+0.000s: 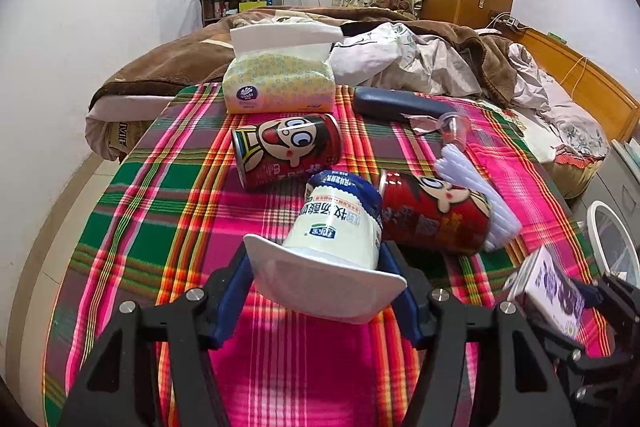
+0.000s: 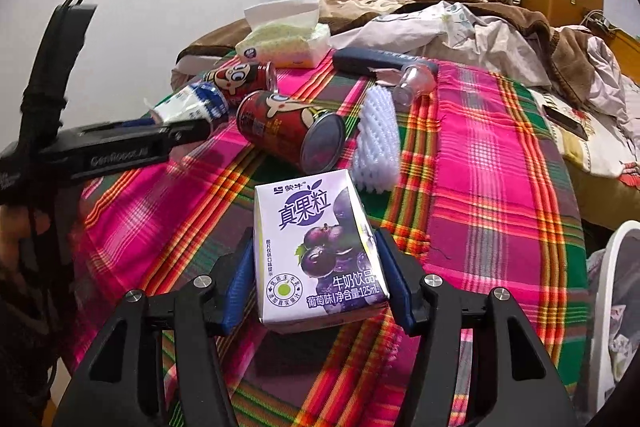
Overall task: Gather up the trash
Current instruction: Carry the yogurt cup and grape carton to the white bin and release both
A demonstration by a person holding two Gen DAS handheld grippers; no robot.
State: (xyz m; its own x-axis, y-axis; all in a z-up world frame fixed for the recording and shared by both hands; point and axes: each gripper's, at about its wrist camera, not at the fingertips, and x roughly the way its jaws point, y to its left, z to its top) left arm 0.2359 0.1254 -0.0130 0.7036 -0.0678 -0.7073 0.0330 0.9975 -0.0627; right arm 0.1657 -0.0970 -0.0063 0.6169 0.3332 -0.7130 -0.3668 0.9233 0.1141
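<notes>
My left gripper [image 1: 320, 269] is shut on a white and blue yogurt cup [image 1: 336, 227], held tilted above the plaid tablecloth [image 1: 160, 211]. My right gripper [image 2: 318, 269] is shut on a purple grape milk carton [image 2: 316, 243], also seen at the right edge of the left wrist view [image 1: 554, 285]. Two red cartoon cans lie on their sides: one [image 1: 288, 151] behind the cup, one [image 1: 434, 213] to its right. A white foam net sleeve [image 2: 378, 135] lies beside the nearer can [image 2: 288, 131].
A tissue pack [image 1: 278, 83], a dark blue case [image 1: 400, 105] and a small clear plastic cup [image 2: 412, 83] sit at the table's far side. A white bin rim [image 2: 612, 291] stands at the right. An unmade bed [image 1: 440, 59] lies behind.
</notes>
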